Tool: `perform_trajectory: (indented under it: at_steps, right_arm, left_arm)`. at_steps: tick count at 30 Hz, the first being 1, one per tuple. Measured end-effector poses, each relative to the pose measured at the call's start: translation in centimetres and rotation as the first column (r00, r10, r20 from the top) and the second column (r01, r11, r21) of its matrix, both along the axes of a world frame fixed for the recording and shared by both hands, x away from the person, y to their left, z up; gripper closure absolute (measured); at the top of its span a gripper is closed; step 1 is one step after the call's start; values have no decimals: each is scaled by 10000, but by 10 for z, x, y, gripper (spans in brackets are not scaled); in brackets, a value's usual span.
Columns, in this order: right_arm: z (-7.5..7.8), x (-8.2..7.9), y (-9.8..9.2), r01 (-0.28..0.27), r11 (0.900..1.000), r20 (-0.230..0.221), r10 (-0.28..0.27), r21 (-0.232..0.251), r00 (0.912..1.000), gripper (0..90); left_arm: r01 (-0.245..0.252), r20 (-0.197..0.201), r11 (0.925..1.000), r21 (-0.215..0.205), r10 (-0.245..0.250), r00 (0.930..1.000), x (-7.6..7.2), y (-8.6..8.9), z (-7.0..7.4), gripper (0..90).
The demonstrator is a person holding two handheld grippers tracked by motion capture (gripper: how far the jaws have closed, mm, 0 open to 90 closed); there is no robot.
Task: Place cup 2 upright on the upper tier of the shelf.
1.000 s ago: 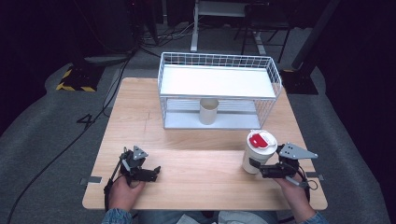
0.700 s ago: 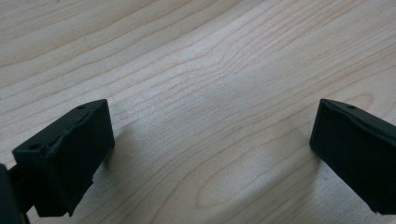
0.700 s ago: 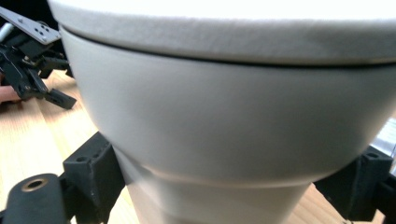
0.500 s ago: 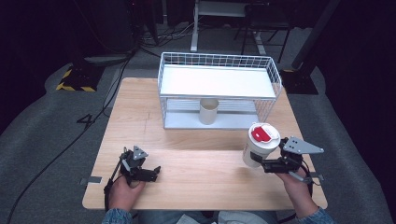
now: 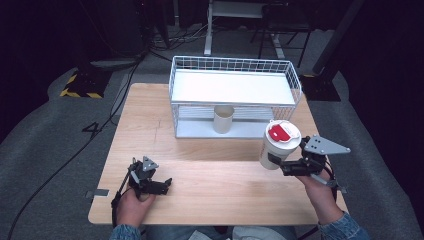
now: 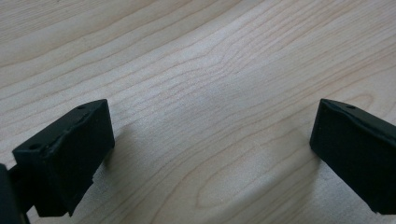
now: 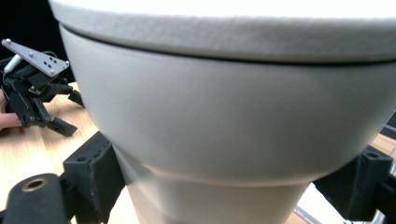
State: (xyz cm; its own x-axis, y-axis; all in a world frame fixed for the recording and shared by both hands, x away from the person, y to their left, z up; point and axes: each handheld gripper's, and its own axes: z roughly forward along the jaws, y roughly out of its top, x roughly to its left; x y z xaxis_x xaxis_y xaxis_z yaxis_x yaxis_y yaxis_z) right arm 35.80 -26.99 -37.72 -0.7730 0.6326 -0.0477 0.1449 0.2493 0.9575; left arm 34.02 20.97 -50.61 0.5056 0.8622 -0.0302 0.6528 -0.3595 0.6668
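Two cups: lidded cup [image 5: 278, 146], open cup [image 5: 223, 119]; one wire basket [image 5: 235, 67]; one table [image 5: 210, 175].

With my right gripper [image 5: 280, 166] clamped on the white cup [image 5: 277, 145], I have lifted it off the counter [image 5: 200, 165]; its red-marked lid now sits higher, close before the wire basket's [image 5: 295, 85] front right corner.

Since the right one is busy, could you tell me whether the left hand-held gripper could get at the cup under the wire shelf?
Probably yes: the left hand-held gripper is open and empty, the paper cup stands at the wire rack's open front, and bare table lies between.
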Motion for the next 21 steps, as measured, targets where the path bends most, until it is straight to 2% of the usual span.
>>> perform_trajectory:
  at_steps: [6, 15, 21]
  right_arm:
    - [15, 8, 6, -120, 9999, 64, 119, 97, 9999, 137]
    - [37, 20, 14, -177, 9998, 343, 178, -22, 9993, 137]
    - [50, 29, 19, -183, 9998, 360, 179, 107, 9992, 137]
  left_arm:
    - [3, 1, 10000, 1, -3, 10000, 0, 0, 0, 2]
    - [-49, 12, 10000, 43, 49, 10000, 0, 0, 0, 3]
    - [-55, 3, 10000, 47, 55, 10000, 0, 0, 0, 3]
